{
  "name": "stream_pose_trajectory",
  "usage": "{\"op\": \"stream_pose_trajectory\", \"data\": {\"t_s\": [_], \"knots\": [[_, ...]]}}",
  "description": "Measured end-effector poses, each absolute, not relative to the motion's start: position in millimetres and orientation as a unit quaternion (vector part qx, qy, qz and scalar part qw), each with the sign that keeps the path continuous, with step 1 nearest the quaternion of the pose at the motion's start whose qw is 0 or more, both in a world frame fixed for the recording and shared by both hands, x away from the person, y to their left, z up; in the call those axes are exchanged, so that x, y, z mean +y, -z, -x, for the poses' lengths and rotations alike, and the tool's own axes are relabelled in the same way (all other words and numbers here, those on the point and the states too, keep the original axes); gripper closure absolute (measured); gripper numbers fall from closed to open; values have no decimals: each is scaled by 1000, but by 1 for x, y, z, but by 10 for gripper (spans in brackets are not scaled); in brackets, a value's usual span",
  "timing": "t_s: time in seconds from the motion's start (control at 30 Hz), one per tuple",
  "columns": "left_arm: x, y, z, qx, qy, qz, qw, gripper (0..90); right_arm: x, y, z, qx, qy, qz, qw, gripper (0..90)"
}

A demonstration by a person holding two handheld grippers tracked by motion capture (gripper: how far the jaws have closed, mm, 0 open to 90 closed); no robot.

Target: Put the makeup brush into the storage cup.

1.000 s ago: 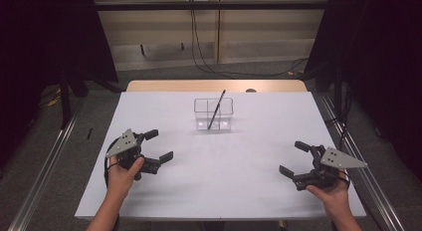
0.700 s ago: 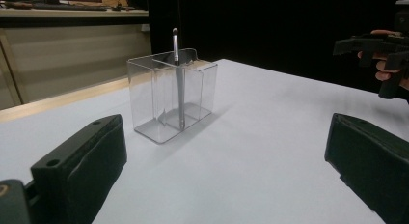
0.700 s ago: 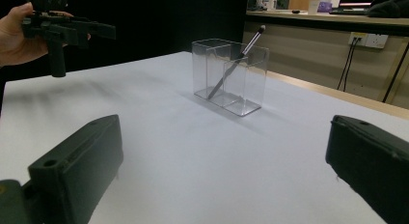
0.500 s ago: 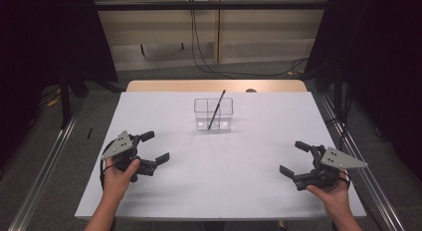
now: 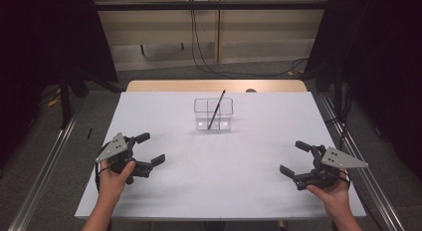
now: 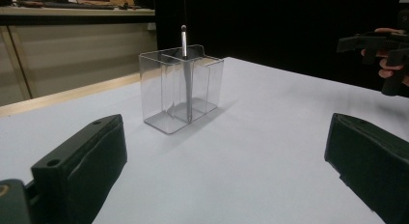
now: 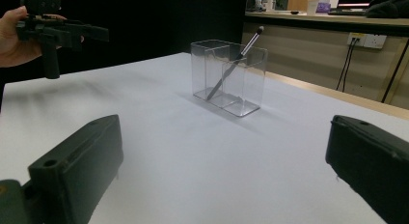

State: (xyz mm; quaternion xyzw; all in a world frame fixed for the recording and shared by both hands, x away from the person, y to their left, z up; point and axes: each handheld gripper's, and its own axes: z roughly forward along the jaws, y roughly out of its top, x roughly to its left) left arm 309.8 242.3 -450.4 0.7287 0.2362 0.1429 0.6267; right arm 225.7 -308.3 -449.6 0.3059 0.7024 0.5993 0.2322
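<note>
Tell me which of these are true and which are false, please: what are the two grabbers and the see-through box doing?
1. The left gripper is open and holds nothing. True.
2. The right gripper is shut on the brush. False: its jaws stand apart, empty.
3. The slim makeup brush leans inside the clear plastic organizer. True.
4. The organizer lies tipped on its side. False: it stands upright on the white table.
5. Both grippers touch the organizer. False: both are well away from it, near the table's front corners.
</note>
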Motion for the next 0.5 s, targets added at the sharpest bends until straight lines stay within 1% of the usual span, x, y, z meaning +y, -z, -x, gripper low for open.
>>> {"op": "stream_pose_trajectory", "data": {"t_s": [0.5], "knots": [[254,451,-305,244,-148,-729,622,10,-309,449,-226,701,-600,-308,234,0]]}}
